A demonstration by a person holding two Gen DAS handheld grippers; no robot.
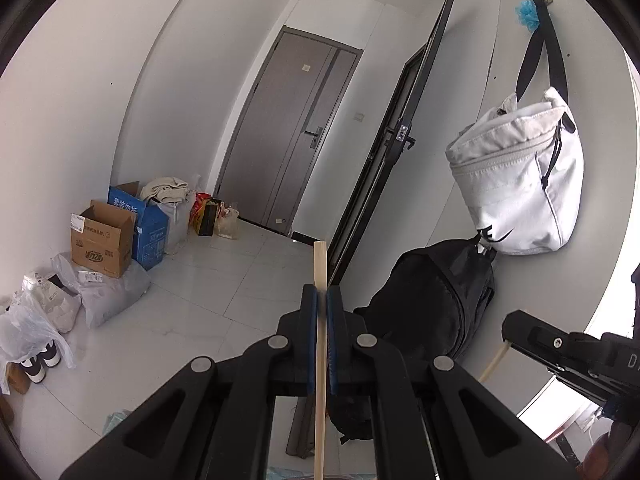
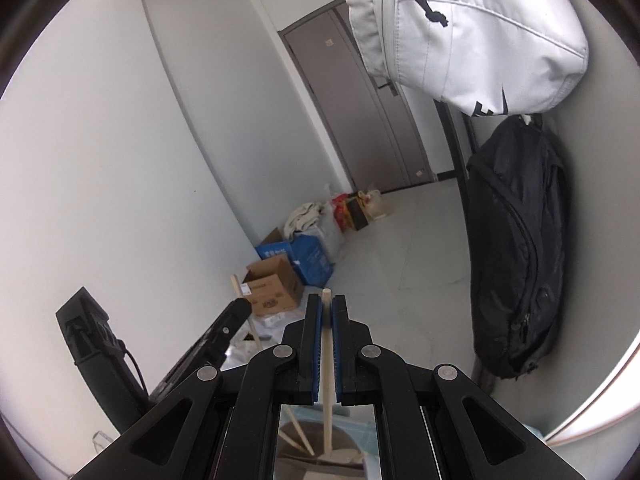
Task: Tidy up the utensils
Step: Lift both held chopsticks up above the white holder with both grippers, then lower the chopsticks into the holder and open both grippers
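In the left wrist view my left gripper [image 1: 322, 298] is shut on a flat, pale wooden utensil handle [image 1: 320, 344]. The handle sticks out past the blue pads and runs down out of view. My right gripper [image 1: 516, 330] shows at the right edge, with a wooden stick [image 1: 494, 362] under it. In the right wrist view my right gripper [image 2: 327, 306] is shut on a round wooden utensil handle [image 2: 327, 360]. That handle reaches down into a grey-brown round holder [image 2: 356, 438] containing other wooden utensils [image 2: 298, 434]. The left gripper [image 2: 240, 308] and its flat handle [image 2: 236, 282] appear to the left.
A white bag [image 1: 520, 184] hangs on the right wall above a black backpack [image 1: 432, 304]. Cardboard and blue boxes [image 1: 104, 240], plastic bags [image 1: 100, 296] and shoes [image 1: 38, 364] line the left wall. A grey door [image 1: 292, 136] stands ahead across a tiled floor.
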